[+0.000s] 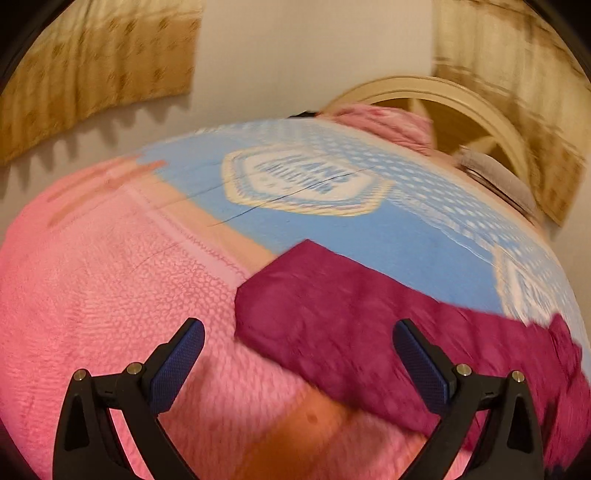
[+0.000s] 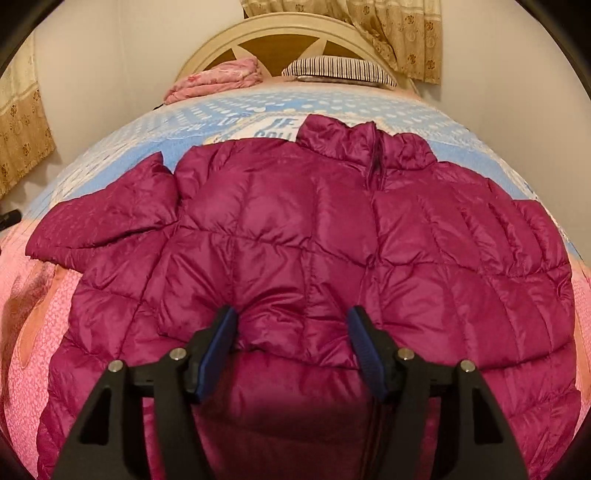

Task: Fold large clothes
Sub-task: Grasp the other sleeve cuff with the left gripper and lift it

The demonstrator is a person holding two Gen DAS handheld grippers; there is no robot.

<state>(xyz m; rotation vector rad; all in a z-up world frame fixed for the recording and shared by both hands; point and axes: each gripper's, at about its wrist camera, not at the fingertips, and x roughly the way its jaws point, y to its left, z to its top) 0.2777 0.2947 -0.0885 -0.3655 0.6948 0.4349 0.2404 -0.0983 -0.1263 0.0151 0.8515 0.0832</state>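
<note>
1. Two tongs in play, and we judge the step in hand to be the first fold: bringing a sleeve across the body of the magenta puffer jacket (image 2: 306, 240), which lies face up and spread on the bed (image 2: 221, 107), collar toward the headboard (image 2: 280, 33).
2. We want a firm bite on the cuff's edge, not the slippery padded middle, then a low carry so the sleeve lands flat.
3. Our left gripper (image 1: 298, 345) is spread wide with nothing between its fingers; the sleeve (image 1: 332, 314) lies just ahead and to its right.
4. Our right gripper (image 2: 292, 334) stands parted over the jacket's lower middle, quilting bulging between the pads; we can't tell whether it's pinching.
</note>
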